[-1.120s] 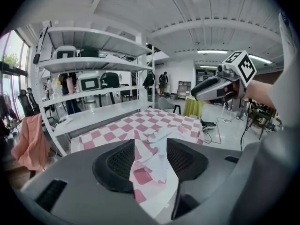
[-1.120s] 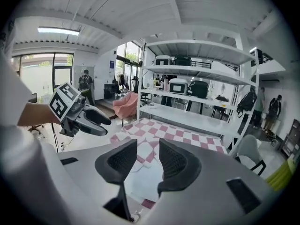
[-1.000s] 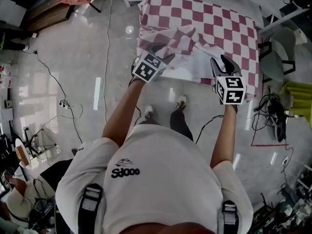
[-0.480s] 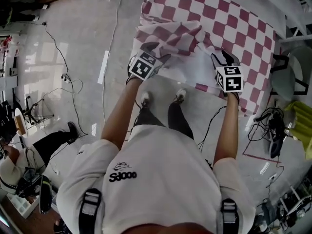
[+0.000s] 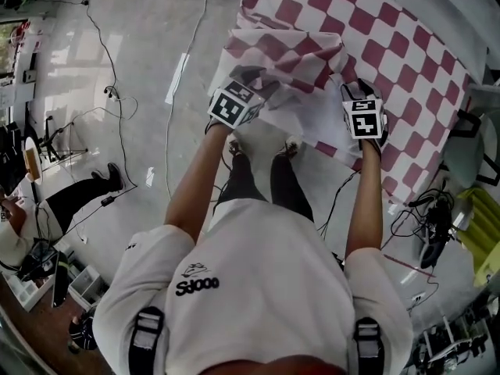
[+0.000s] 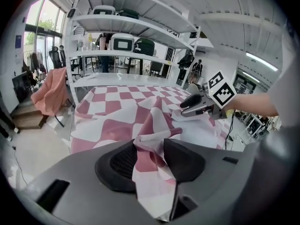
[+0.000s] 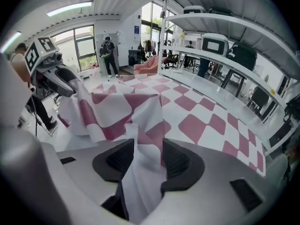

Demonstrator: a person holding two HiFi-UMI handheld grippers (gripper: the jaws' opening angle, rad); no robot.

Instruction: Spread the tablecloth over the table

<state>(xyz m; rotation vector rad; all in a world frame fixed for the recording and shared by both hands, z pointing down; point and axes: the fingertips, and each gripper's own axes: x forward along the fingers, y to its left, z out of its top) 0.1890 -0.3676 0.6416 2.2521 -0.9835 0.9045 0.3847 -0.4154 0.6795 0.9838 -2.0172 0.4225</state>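
- Head view: you stand at the near edge of the table, both arms stretched out. The red-and-white checked tablecloth covers the far part of the top. Its near edge is doubled back on itself, showing a pale underside between your hands.
- Head view: your left tool and right tool each meet that folded edge, near each other. Pale glossy floor with trailing cables surrounds the table.
- Left gripper view: the left tool is clenched on a bunched fold of tablecloth, which fills the gap between the pads. Its jaws have just been closing. The cloth rises from the pads to a ridge, then lies flat across the table beyond.
- Left gripper view: the right tool rests on the cloth at right. White shelves carrying cases stand behind, and an orange cloth is draped over a chair at left.
- Right gripper view: the right tool is grasping a pale fold of cloth that touches both pads. Its jaws have just been opening. Smooth checks run away to the right, and the left tool lifts a crumpled edge at left.
- Right gripper view: shelves line the right side, and people stand by the windows.
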